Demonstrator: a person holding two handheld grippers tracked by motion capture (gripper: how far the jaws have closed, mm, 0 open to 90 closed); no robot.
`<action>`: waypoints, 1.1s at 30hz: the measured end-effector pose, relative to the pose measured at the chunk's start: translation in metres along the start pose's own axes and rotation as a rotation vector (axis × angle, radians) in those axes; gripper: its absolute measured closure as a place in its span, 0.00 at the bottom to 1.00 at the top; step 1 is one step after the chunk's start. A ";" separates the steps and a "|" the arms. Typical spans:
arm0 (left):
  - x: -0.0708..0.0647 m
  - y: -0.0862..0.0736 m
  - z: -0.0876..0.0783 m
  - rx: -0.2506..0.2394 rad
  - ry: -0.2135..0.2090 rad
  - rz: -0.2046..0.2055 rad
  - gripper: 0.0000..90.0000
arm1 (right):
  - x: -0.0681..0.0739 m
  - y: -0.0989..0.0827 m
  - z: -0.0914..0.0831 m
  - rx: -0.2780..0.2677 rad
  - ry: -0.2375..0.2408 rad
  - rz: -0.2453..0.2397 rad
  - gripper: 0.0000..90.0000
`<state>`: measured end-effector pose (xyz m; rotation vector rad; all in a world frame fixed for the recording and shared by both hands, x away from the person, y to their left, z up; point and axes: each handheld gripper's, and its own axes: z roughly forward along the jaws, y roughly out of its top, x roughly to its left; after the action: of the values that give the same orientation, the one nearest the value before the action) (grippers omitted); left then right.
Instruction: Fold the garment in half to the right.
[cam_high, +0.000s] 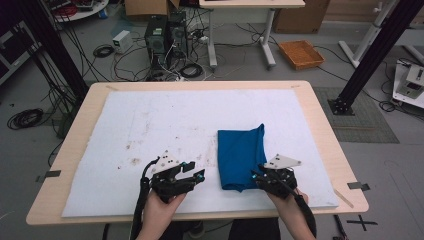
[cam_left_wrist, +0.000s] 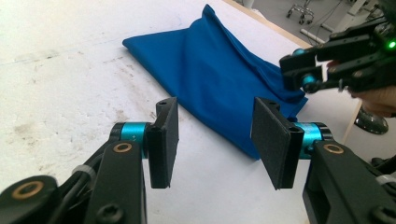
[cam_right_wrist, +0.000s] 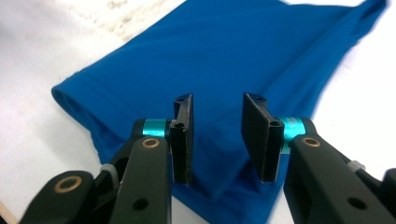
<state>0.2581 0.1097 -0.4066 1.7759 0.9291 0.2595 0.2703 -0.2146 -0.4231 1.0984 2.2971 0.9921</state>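
A grey floor (cam_high: 240, 55) spreads beyond the wooden table (cam_high: 320, 120), strewn with black cables (cam_high: 105, 50). Behind the table stand computer towers (cam_high: 165, 35), a white desk (cam_high: 250, 4) and an orange tray (cam_high: 301, 54).

The wooden tabletop (cam_high: 320, 125) carried a stained white mat (cam_high: 165, 125); a folded blue cloth (cam_high: 240, 155) lay on the mat.
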 end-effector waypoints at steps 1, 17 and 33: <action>0.000 0.000 -0.001 0.001 -0.001 0.003 0.57 | 0.002 0.000 0.003 0.022 0.000 -0.006 0.77; 0.000 -0.001 0.001 0.008 -0.003 0.004 0.57 | -0.012 -0.020 -0.025 -0.053 -0.094 0.061 0.95; 0.004 -0.003 -0.001 0.009 0.003 -0.004 0.57 | 0.000 -0.014 -0.013 -0.011 -0.086 0.030 1.00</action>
<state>0.2583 0.1135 -0.4094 1.7817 0.9369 0.2558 0.2553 -0.2267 -0.4250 1.1513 2.2101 0.9491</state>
